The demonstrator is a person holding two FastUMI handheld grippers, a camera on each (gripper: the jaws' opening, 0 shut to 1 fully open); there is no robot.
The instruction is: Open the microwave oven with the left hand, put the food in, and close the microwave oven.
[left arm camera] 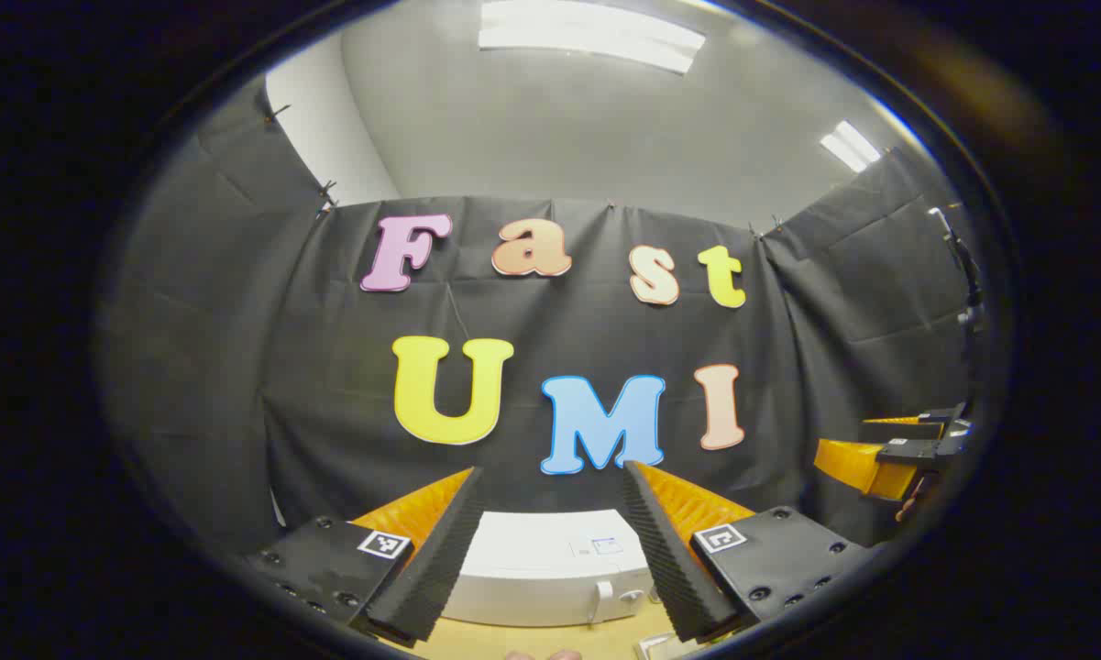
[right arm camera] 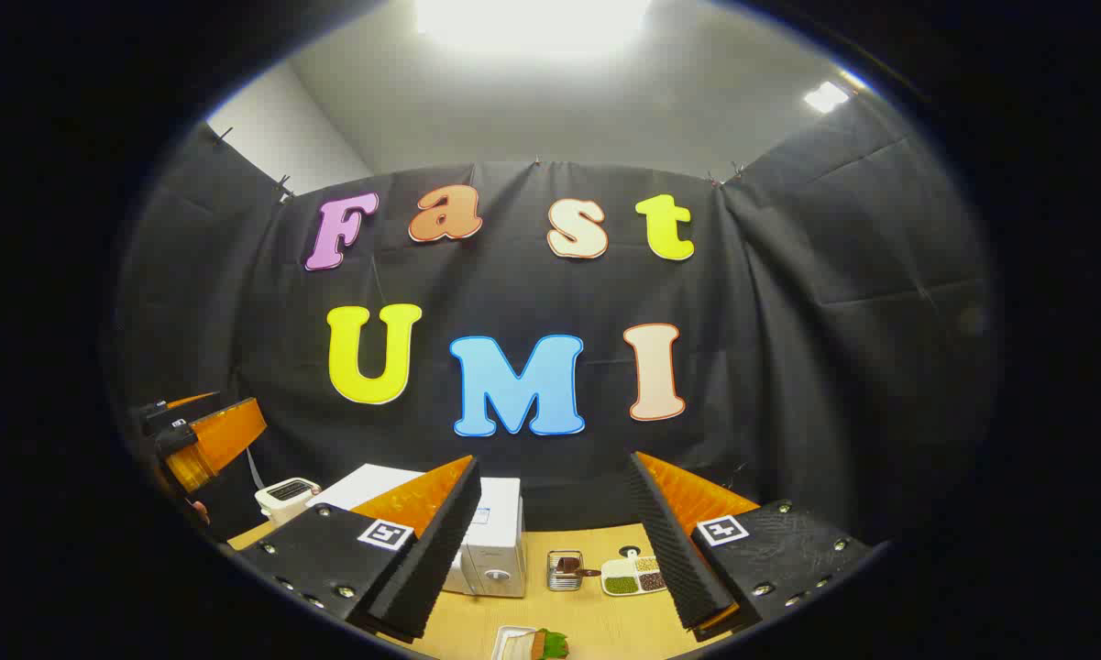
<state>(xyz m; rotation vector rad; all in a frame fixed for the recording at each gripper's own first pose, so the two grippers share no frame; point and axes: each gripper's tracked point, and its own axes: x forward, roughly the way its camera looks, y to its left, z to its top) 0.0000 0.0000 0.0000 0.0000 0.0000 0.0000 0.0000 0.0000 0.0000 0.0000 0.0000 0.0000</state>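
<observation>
White microwave (left arm camera: 550,568) sits low between the spread, empty fingers of my left gripper (left arm camera: 550,559) in the left gripper view, door shut as far as I can tell, and I hold high and square to it, I think, to line up on the door. From the right gripper view, my right gripper (right arm camera: 555,550) is likewise wide apart and empty above the table (right arm camera: 596,632), microwave (right arm camera: 495,545) ahead-left, the food (right arm camera: 536,644) on its tray at the bottom edge, waiting.

the microwave oven (right arm camera: 488,539) is partly hidden behind the left finger in the right gripper view. the food (right arm camera: 539,644) before it is cut off by the lower edge.
</observation>
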